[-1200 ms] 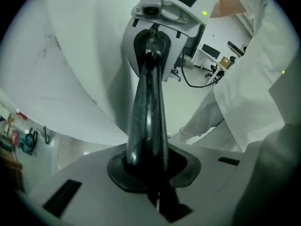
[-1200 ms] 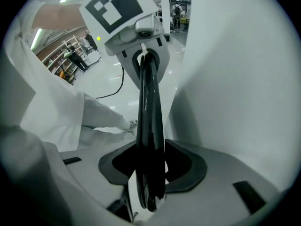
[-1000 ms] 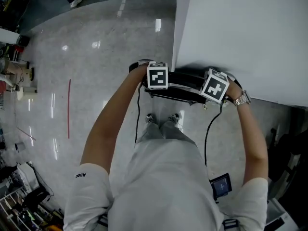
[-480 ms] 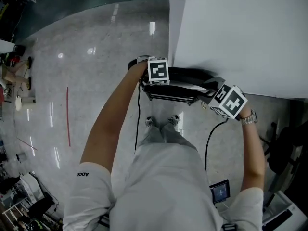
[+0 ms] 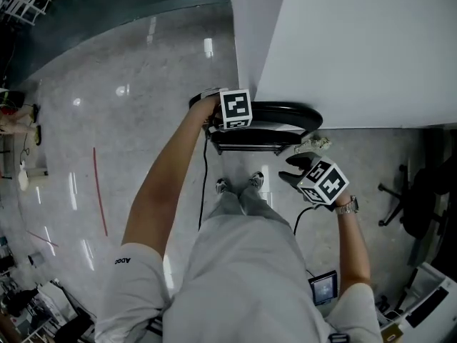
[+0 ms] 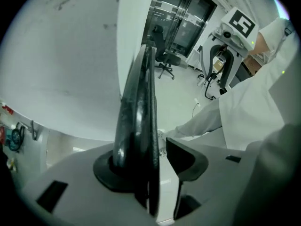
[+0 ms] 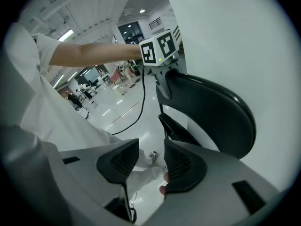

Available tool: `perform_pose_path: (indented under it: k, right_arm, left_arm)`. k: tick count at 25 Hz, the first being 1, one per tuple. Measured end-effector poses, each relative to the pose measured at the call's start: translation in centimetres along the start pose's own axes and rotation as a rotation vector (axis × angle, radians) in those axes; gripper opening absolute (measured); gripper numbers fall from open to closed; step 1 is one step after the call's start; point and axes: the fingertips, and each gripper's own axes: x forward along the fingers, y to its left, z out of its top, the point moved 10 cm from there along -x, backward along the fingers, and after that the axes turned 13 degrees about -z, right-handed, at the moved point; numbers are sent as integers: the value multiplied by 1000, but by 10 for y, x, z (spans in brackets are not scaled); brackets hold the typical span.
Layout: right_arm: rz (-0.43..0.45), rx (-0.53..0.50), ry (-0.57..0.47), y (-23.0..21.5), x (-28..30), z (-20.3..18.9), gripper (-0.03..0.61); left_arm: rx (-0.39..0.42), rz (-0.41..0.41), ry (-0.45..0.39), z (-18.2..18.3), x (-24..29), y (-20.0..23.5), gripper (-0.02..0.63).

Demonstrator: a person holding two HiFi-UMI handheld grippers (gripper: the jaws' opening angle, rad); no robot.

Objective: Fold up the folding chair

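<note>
**Inspector:** Begin at the left. Condition of the left hand-held gripper (image 6: pixel 155 161)?

**Assessor:** Released. Its jaws have just been opening. The top rim of the black plastic folding chair (image 5: pixel 275 113) runs between them. One jaw lies against the rim and the other stands clear with a gap showing. No clamping pressure is evident.

**Inspector:** Why is it placed there at all?

**Assessor:** In my judgement, to steady the chair by its top edge as the grip is let go, so that it does not tip.

**Inspector:** Location and state of the chair?

**Assessor:** Collapsed flat, with the seat swung close to the backrest. It stands upright on the polished grey stone floor (image 5: pixel 143 98), directly ahead of the person's feet. It is set against the white wall panel (image 5: pixel 343 41) and appears to lean on it, though actual contact cannot be confirmed from above.

**Inspector:** And the right side?

**Assessor:** The right hand-held gripper (image 7: pixel 150 161) is released and empty. Only floor and the person's trouser legs show between its jaws. It hangs apart from the chair, nearer the person's body, and points downward.

**Inspector:** Task status?

**Assessor:** The folding looks complete. The remaining risk is that the chair slides or tips once the left jaws lift away. A slow, straight withdrawal is advised.
</note>
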Motion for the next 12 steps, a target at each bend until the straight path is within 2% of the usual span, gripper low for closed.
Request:
perform_pose_path:
  k: [2, 4, 8, 12]
  right_arm:
    - [1, 37, 12, 14, 5, -7, 167]
    - [-3, 73, 15, 28, 9, -10, 167]
    - [-29, 144, -20, 50, 13, -3, 167]
    - [-43, 178, -58, 58, 15, 8, 167]
  left_arm:
    - [20, -17, -1, 2, -4, -1, 220]
    - [41, 4, -40, -1, -15, -3, 233]
    - [54, 106, -153, -20, -50, -7, 235]
    - [18, 199, -282, -47, -80, -14, 235]
